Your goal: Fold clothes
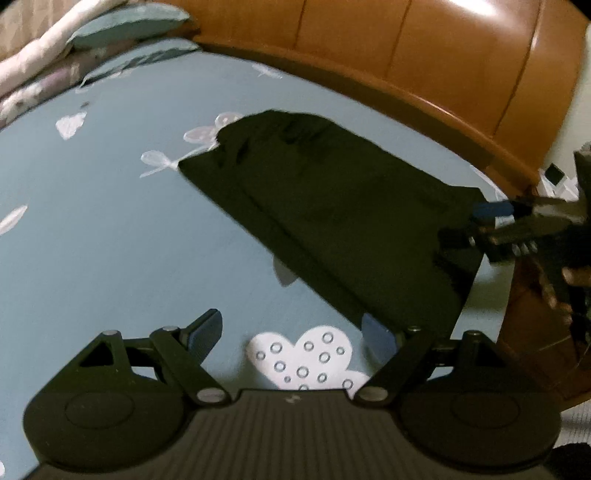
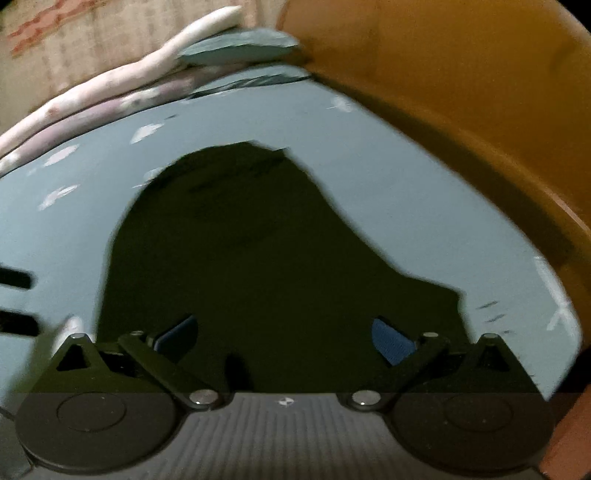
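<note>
Both grippers, left gripper (image 1: 291, 332) and right gripper (image 2: 286, 338), gape wide over dark garment (image 1: 332, 206)

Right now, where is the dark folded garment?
The dark folded garment lies flat on the blue patterned bedsheet, toward the right in the left wrist view, close to the curved wooden bed frame; in the right wrist view it lies centre.

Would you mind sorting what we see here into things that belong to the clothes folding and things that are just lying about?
Belonging to the job:
- dark garment
- left gripper, open
- right gripper, open

Just lying about:
- teal pillow
- pale quilt
- wooden bed frame
- patterned blue sheet, which the garment lies on
</note>
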Tool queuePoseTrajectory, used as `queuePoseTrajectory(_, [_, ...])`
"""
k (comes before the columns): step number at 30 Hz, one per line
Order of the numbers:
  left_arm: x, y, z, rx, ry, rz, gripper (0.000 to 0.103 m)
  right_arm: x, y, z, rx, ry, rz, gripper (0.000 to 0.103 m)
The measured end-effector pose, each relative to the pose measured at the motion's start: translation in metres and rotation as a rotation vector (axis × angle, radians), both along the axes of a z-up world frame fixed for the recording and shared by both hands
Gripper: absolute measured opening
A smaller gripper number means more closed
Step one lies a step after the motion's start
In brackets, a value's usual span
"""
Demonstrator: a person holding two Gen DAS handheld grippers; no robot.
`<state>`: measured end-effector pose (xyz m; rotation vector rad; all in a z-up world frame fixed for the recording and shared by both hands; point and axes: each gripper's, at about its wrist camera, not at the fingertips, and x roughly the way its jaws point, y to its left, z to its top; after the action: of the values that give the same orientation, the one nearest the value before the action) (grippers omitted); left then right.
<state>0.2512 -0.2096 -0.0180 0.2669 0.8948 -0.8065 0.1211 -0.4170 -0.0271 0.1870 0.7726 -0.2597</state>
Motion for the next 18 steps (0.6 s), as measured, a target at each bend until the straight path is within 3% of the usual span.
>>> queuePoseTrajectory(5, [-0.004,0.002,0.001,0.016,-0.053,-0.021,0.083,-0.003,-0.027,-0.014,0.037,0.002,-0.116,0.102])
queuePoseTrajectory(9, [-0.003,0.013,0.002,-0.001,-0.050,-0.004,0.083,-0.006,-0.027,-0.016,0.042,0.016,-0.155,0.102])
queuePoseTrajectory(13, [-0.003,0.032,0.015,-0.055,-0.071,0.032,0.083,-0.006,-0.003,0.005,0.054,-0.025,-0.138,0.103])
queuePoseTrajectory(18, [-0.001,0.056,0.026,-0.090,-0.088,0.066,0.083,-0.001,0.045,0.020,0.028,0.016,-0.100,0.103])
